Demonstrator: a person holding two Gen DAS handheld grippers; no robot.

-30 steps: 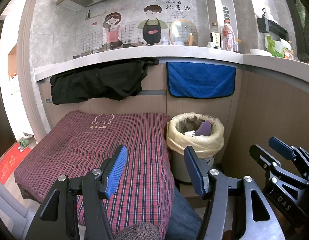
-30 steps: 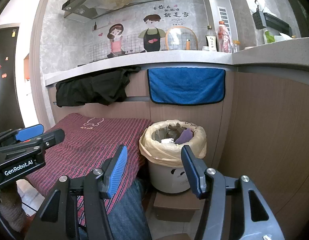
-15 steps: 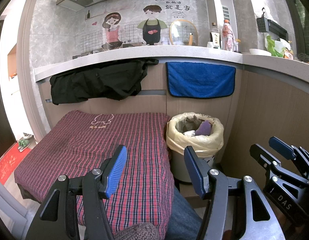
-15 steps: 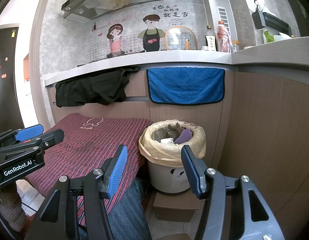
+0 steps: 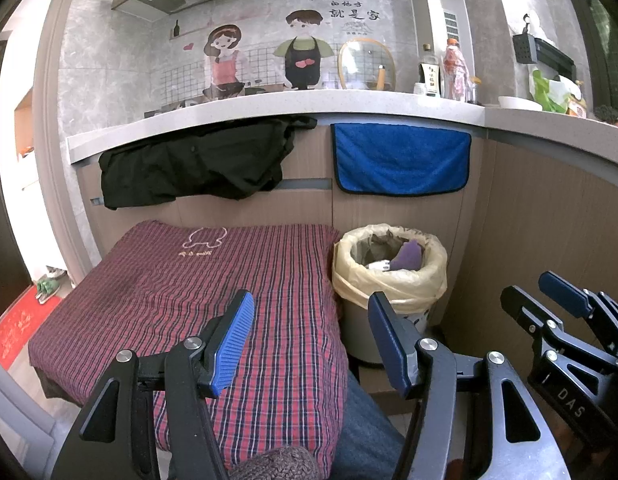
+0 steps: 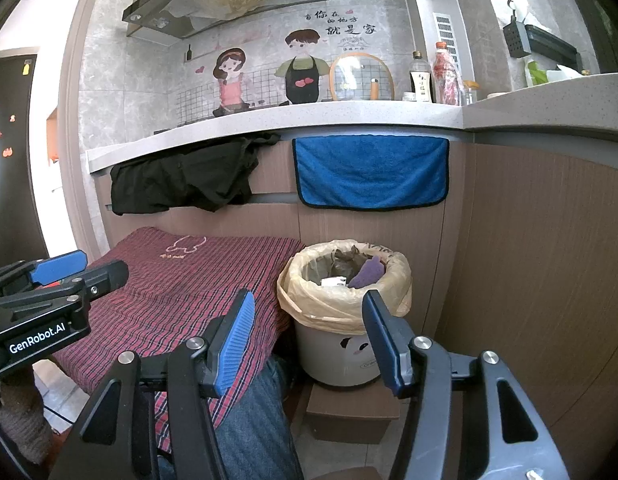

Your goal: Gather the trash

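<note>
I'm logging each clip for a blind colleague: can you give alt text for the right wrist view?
The open right gripper points at a bag-lined bin holding trash, beside a table under a red plaid cloth. The left gripper shows at the left edge; a blue towel hangs from the counter above.

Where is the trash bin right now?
In both views the trash bin stands on the floor against the wooden cabinet, just right of the plaid-covered table and below the hanging blue towel. It sits ahead of both open grippers.
</note>
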